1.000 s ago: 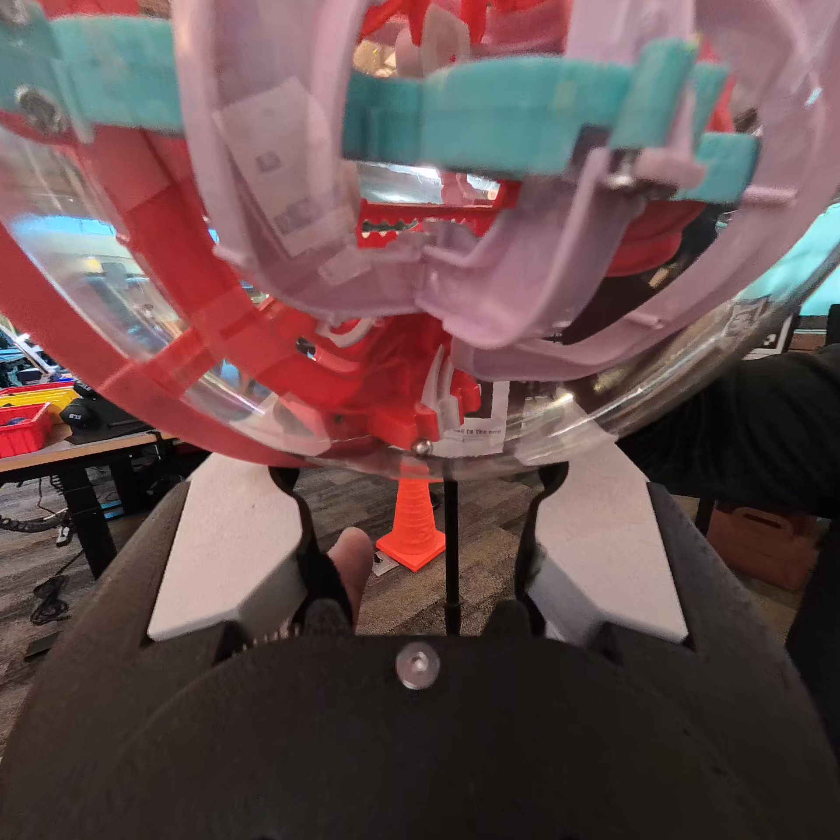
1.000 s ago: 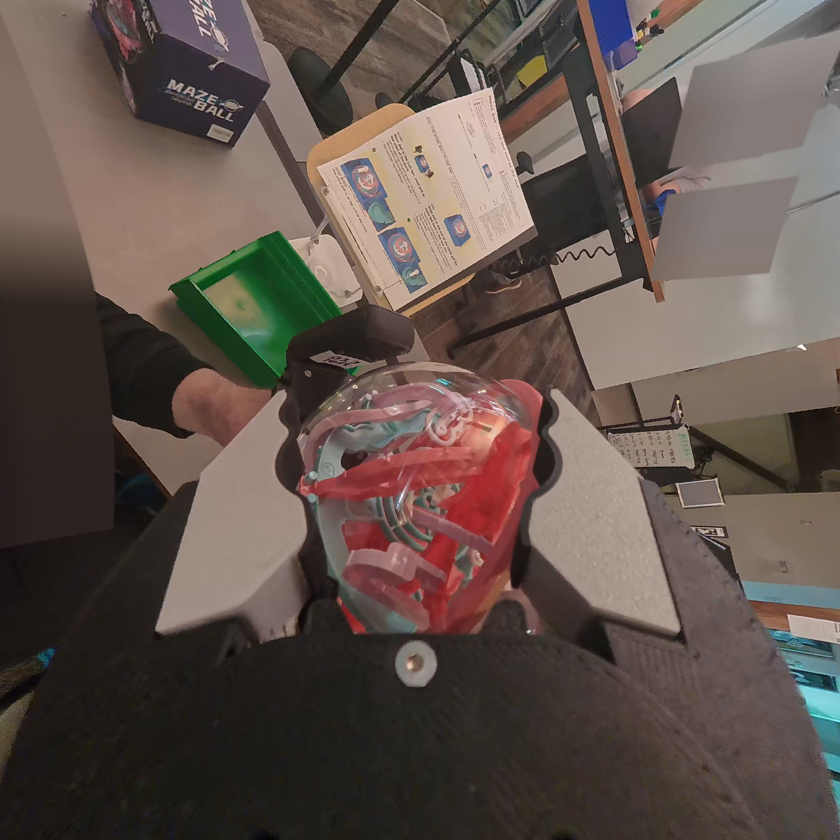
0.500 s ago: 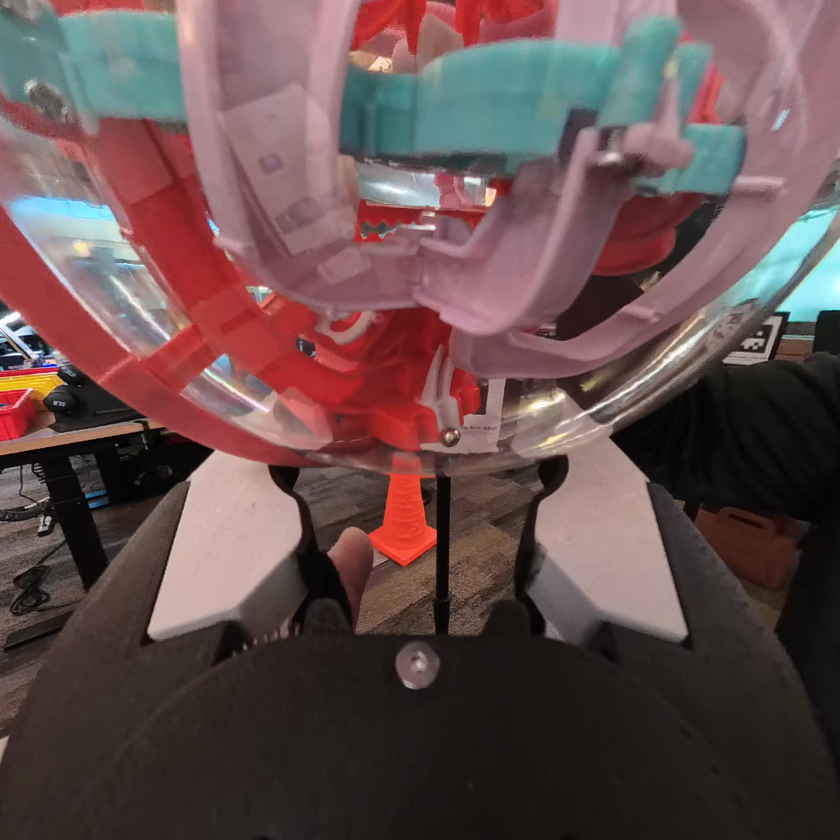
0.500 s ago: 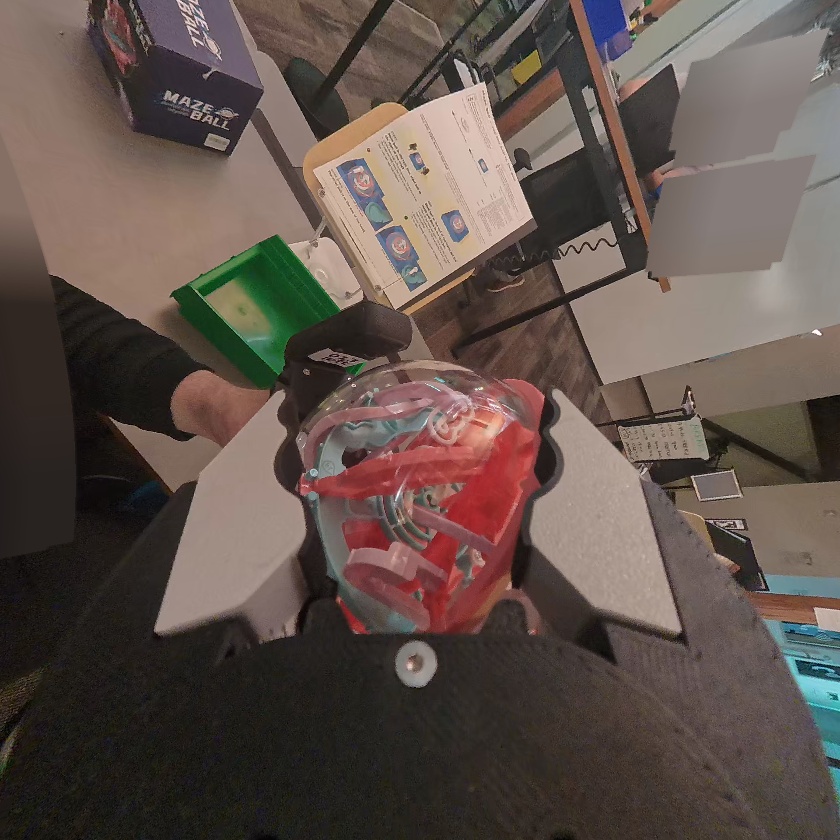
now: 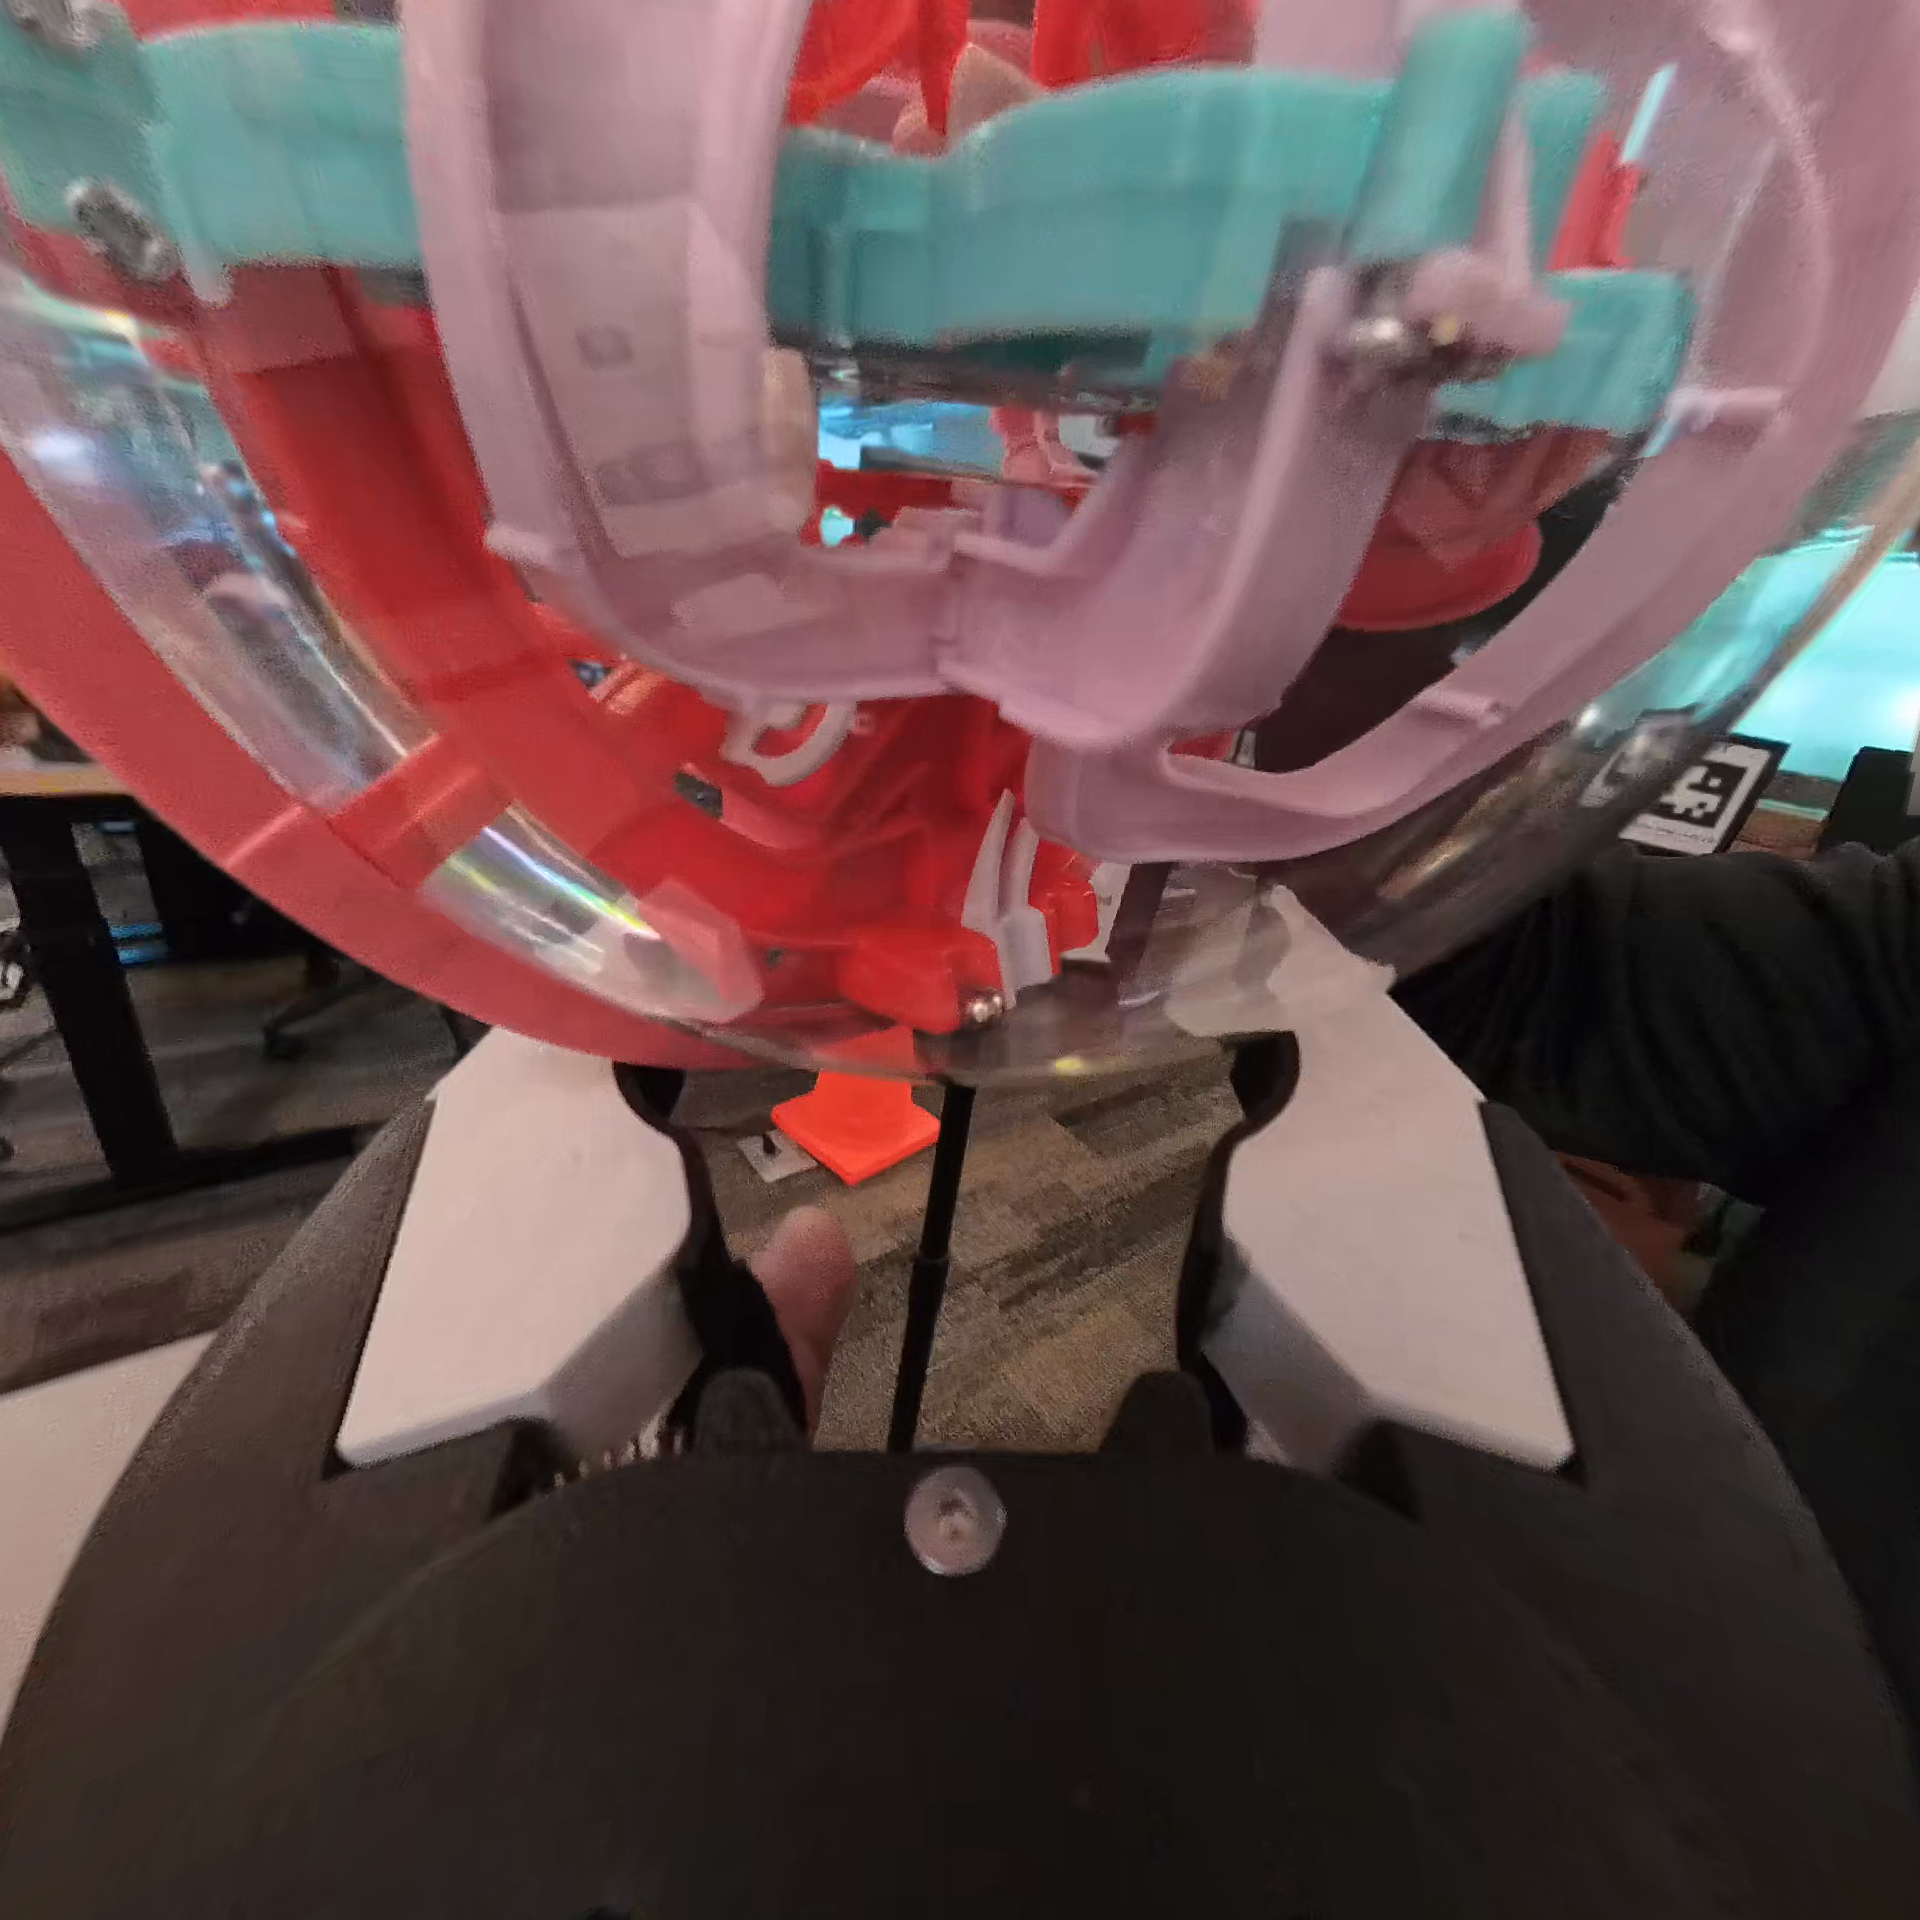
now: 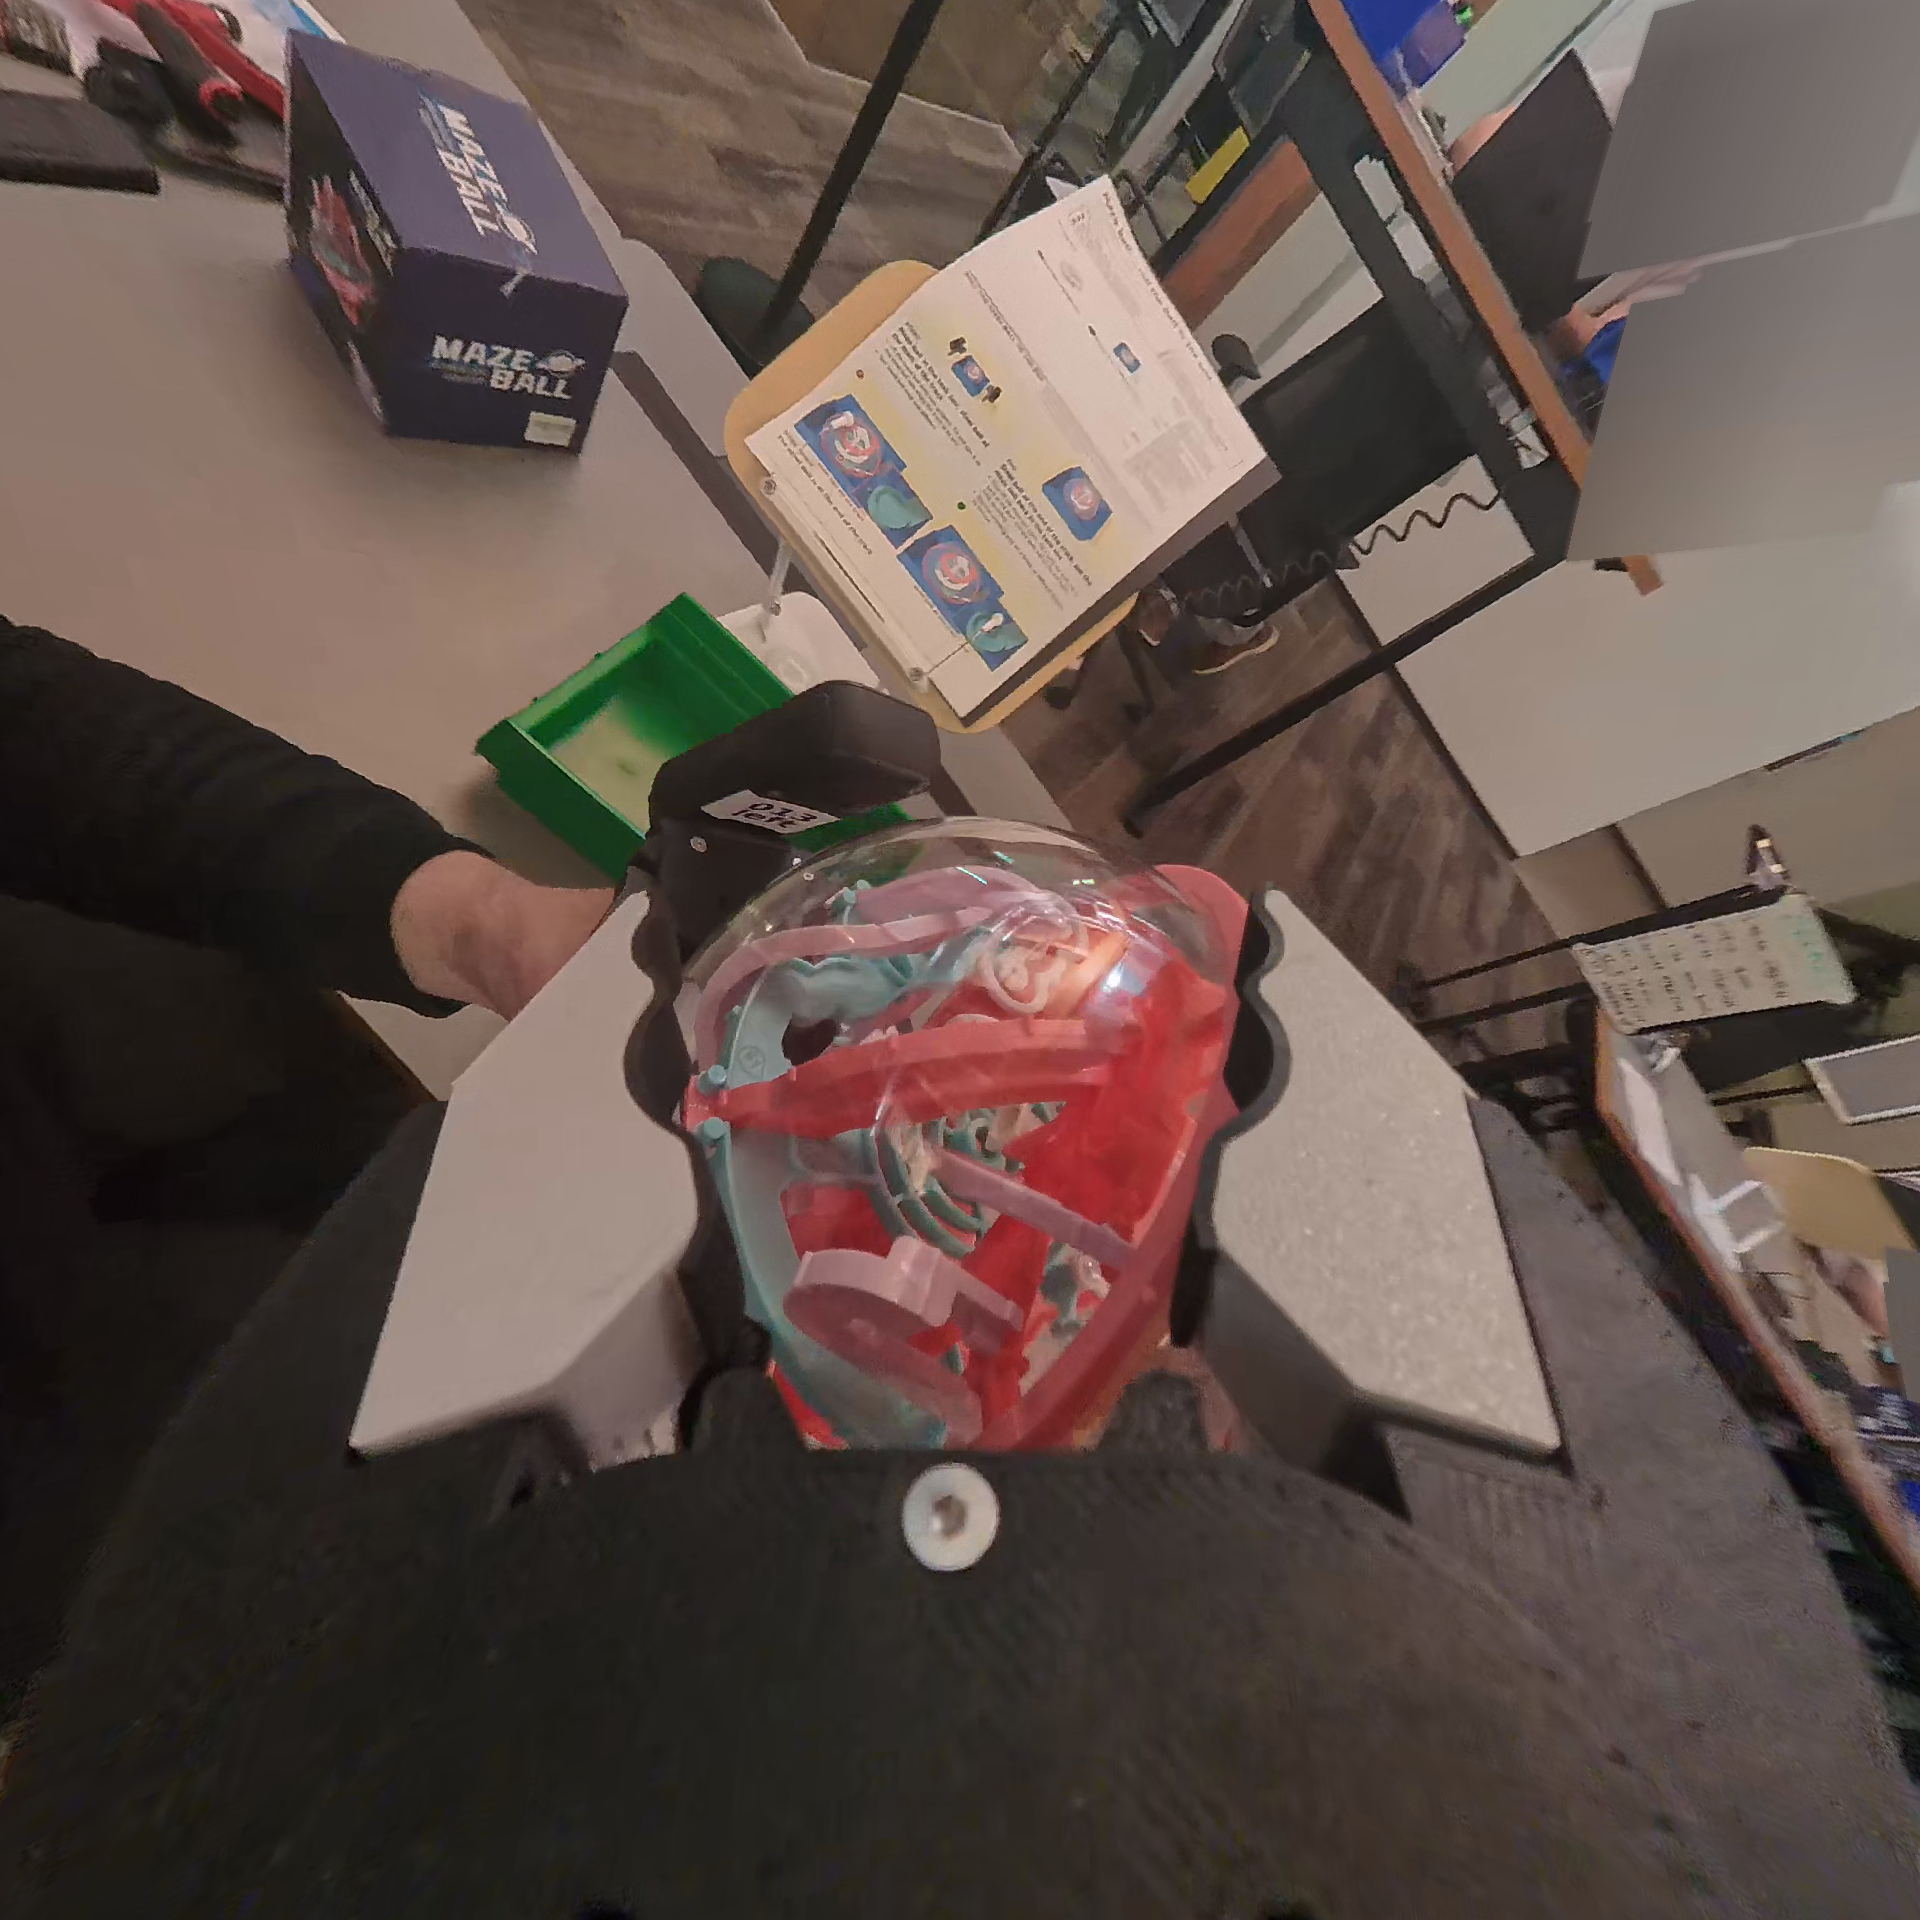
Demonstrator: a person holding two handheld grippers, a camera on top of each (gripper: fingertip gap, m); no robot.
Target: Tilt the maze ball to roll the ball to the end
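Note:
The maze ball [image 6: 966,1101] is a clear sphere with red, pink and teal tracks inside. My right gripper [image 6: 954,925] is shut on it, one grey finger on each side. In the left wrist view the maze ball [image 5: 935,520] fills the upper picture, and its underside rests against the tips of my left gripper [image 5: 956,1070]. That gripper's jaws stand wide apart, with floor showing between them. A small steel ball [image 5: 982,1006] lies at the bottom of the sphere beside a red block. The left gripper's black body [image 6: 790,769] shows behind the sphere, held by a hand [image 6: 488,935].
On the grey table [image 6: 208,540] stand a dark blue box [image 6: 447,301] and a green bin [image 6: 623,717]. An instruction sheet [image 6: 1008,447] leans on a stand. An orange cone [image 5: 852,1122] and a thin black pole [image 5: 935,1247] are on the floor below. A black sleeve [image 5: 1662,987] is at right.
Both grippers and the maze ball have turned together, so the background has shifted in both views. The steel ball rolled slightly right, then back, staying by the red block.

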